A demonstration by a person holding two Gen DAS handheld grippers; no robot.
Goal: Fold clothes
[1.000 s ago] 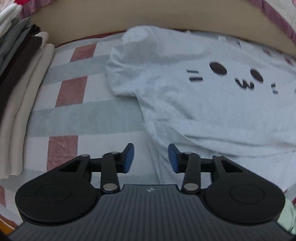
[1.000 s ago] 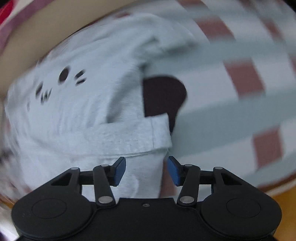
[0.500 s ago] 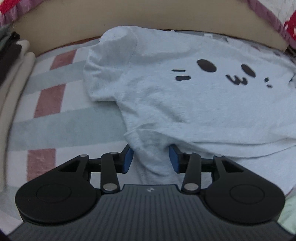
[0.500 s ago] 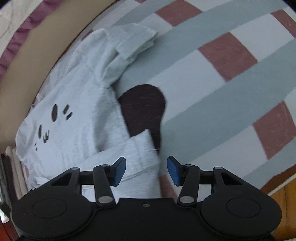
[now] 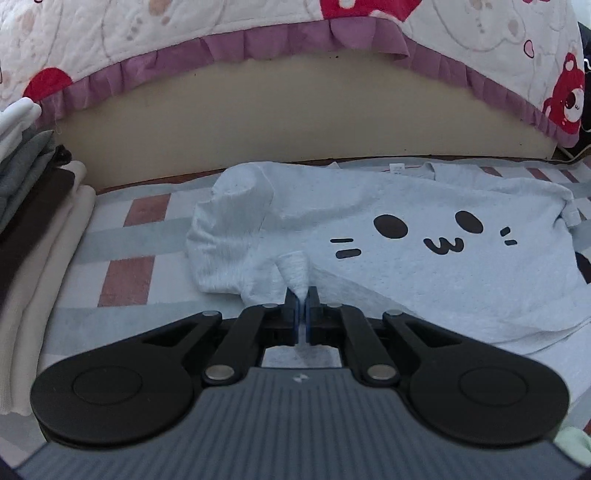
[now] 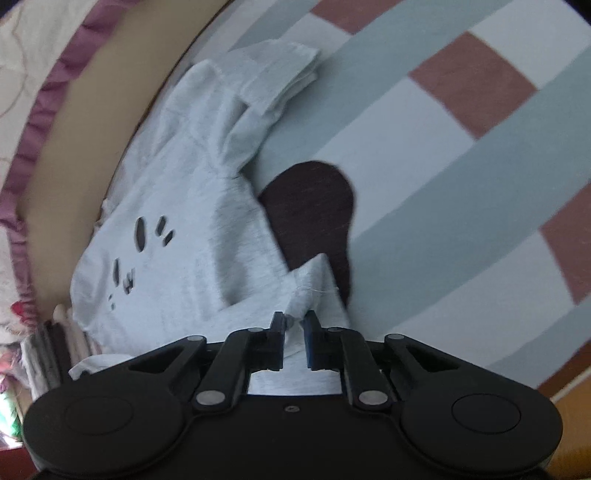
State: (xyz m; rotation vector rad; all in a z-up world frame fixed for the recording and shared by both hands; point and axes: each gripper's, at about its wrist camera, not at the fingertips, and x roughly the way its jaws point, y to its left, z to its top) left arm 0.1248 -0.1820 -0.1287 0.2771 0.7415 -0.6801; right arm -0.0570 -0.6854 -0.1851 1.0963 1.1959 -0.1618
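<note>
A light grey T-shirt (image 5: pixel 406 266) with a black cat face lies front up on a checked cloth (image 5: pixel 125 273). My left gripper (image 5: pixel 303 295) is shut on a pinched peak of the shirt's near hem at its left corner. In the right wrist view the same T-shirt (image 6: pixel 184 240) runs off to the upper left. My right gripper (image 6: pixel 294 319) has its jaws closing, and the shirt's other hem corner is bunched between the blue pads. One sleeve (image 6: pixel 280 77) lies folded back at the far end.
A stack of folded clothes (image 5: pixel 33 240) stands along the left edge. A beige bed side (image 5: pixel 295 110) under a frilled quilt (image 5: pixel 258 29) closes off the far side. A dark brown patch (image 6: pixel 314 206) shows beside the shirt. Wooden floor (image 6: pixel 569 424) lies past the cloth's right edge.
Both grippers have closed on the shirt's near hem, the left one fully. The left view has tilted up, and the hem rises into a small peak.
</note>
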